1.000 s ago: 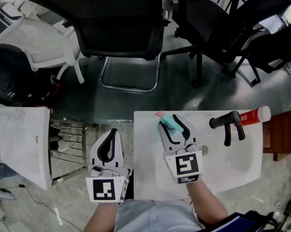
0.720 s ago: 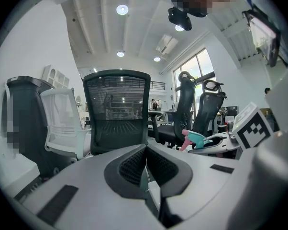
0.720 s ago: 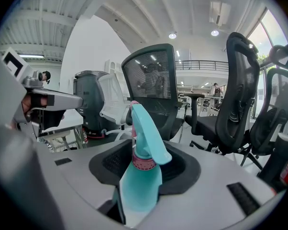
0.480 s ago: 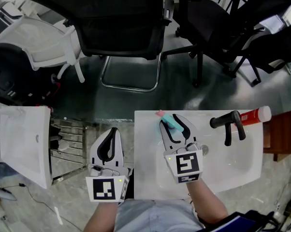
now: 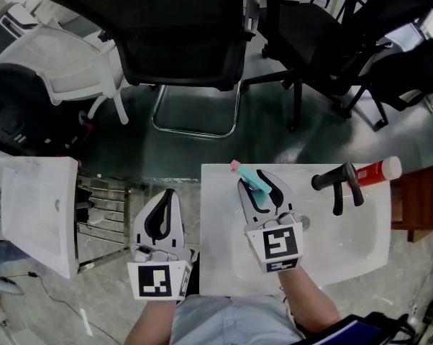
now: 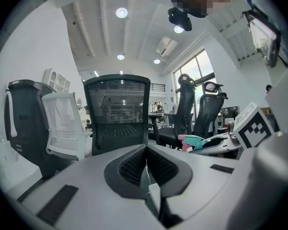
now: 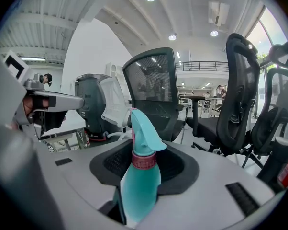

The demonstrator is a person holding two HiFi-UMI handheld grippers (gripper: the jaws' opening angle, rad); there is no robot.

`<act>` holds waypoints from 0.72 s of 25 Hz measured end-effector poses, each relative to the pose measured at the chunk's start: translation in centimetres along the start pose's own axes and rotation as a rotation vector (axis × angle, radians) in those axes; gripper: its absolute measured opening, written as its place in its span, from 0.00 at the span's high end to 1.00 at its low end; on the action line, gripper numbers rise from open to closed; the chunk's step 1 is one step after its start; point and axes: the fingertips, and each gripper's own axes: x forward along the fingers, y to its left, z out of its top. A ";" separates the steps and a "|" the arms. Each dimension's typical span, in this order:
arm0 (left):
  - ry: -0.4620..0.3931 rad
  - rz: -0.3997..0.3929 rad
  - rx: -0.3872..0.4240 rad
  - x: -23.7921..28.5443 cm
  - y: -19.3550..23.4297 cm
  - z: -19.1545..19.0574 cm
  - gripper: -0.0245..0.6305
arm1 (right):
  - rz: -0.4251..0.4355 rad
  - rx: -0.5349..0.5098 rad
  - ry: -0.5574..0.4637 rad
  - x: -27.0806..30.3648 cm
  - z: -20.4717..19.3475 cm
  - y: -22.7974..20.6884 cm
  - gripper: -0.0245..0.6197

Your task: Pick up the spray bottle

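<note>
The teal spray bottle (image 5: 253, 181) with a pink nozzle stands on the white sink's (image 5: 346, 254) back left rim, between the fingers of my right gripper (image 5: 260, 185). In the right gripper view the bottle (image 7: 139, 176) fills most of the gap and its red collar and trigger head rise above the jaws. My right gripper (image 7: 144, 164) is closing its jaws around the bottle's body, and a dark slit still shows on the bottle's left side. My left gripper (image 5: 164, 198) hangs shut and empty left of the sink, its pads (image 6: 146, 169) together. From there the bottle (image 6: 196, 141) appears at the right.
A black faucet (image 5: 338, 182) and a red tube (image 5: 378, 169) sit at the sink's back right. Beyond the sink stand a black mesh chair (image 5: 180, 42), more black chairs (image 5: 331, 42) and a white chair (image 5: 65, 63). A second white basin (image 5: 37, 214) and a metal rack (image 5: 101, 210) are at the left.
The right gripper's fingers have drawn a little closer around the spray bottle. Both hands have stayed where they were.
</note>
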 end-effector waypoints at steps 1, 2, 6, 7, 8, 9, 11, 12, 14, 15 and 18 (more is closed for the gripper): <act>-0.003 0.001 0.001 -0.2 -0.1 0.2 0.93 | 0.000 -0.002 -0.005 -0.2 0.2 0.1 0.71; -0.006 0.003 0.000 -0.4 -0.1 0.4 0.93 | 0.000 -0.002 -0.010 -0.4 0.4 0.1 0.71; -0.026 0.014 -0.002 -1.5 -0.3 1.3 0.93 | 0.000 -0.010 -0.046 -1.8 1.7 0.4 0.71; -0.036 0.018 0.002 -1.8 -0.3 1.6 0.93 | 0.001 -0.017 -0.062 -2.2 2.0 0.5 0.71; -0.048 0.024 0.004 -2.1 -0.3 2.0 0.93 | 0.002 -0.023 -0.080 -2.7 2.4 0.6 0.71; -0.059 0.031 0.005 -2.5 -0.2 2.4 0.93 | 0.002 -0.027 -0.096 -3.1 2.9 0.6 0.71; -0.081 0.041 0.007 -3.2 -0.2 3.2 0.93 | 0.001 -0.037 -0.128 -4.2 3.8 0.8 0.71; -0.091 0.045 0.008 -3.6 -0.3 3.6 0.93 | 0.002 -0.046 -0.146 -4.7 4.2 0.9 0.71; -0.108 0.053 0.010 -4.6 -0.4 4.3 0.93 | 0.008 -0.055 -0.171 -5.8 4.9 1.3 0.71; -0.115 0.056 0.010 -5.1 -0.5 4.5 0.93 | 0.010 -0.049 -0.171 -6.5 5.3 1.6 0.71; -0.135 0.063 0.006 -6.3 -1.1 5.2 0.93 | 0.016 -0.057 -0.195 -8.2 6.3 2.1 0.71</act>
